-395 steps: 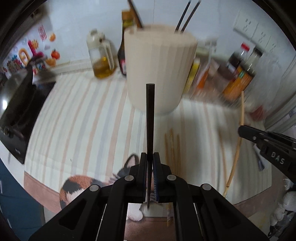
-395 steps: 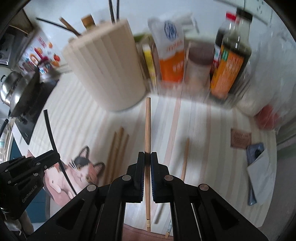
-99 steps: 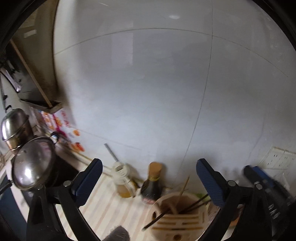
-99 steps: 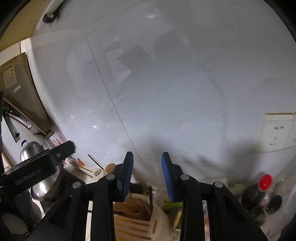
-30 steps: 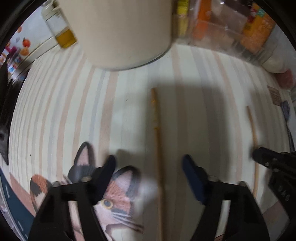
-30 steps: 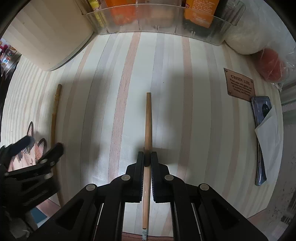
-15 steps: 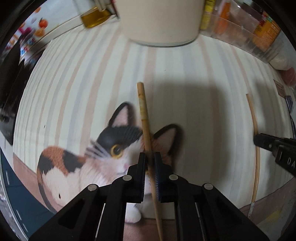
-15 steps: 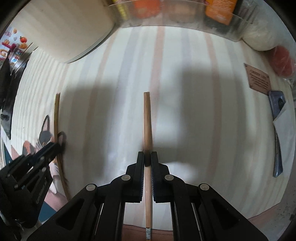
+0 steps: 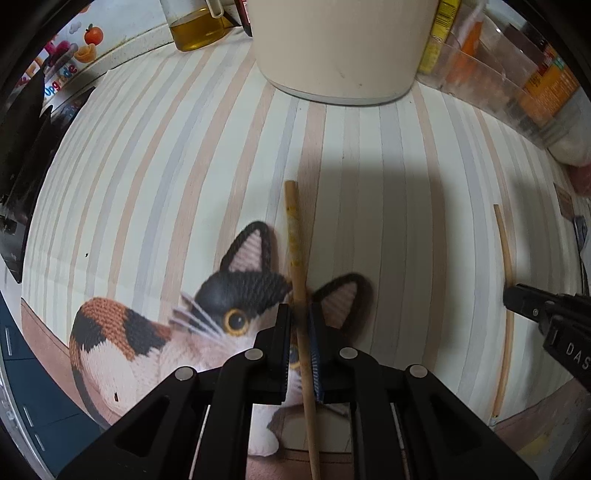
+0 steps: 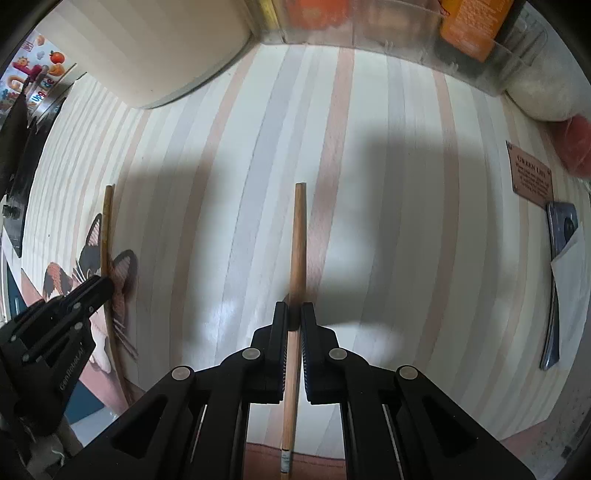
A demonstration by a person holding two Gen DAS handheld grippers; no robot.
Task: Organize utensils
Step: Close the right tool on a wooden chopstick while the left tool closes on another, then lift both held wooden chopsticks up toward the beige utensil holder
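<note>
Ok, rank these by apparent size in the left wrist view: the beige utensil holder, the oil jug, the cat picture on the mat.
1. Cat picture, though nearness to the camera inflates it.
2. Beige utensil holder, cut off at the top edge.
3. Oil jug, smallest, also cut off.

Holder (image 9: 336,44) top cropped in both views. Left chopstick (image 9: 297,251) tail exits bottom edge. Bottles (image 9: 532,74) in clear bin blurred, labels unreadable. Plaque (image 10: 532,177) text illegible.
</note>
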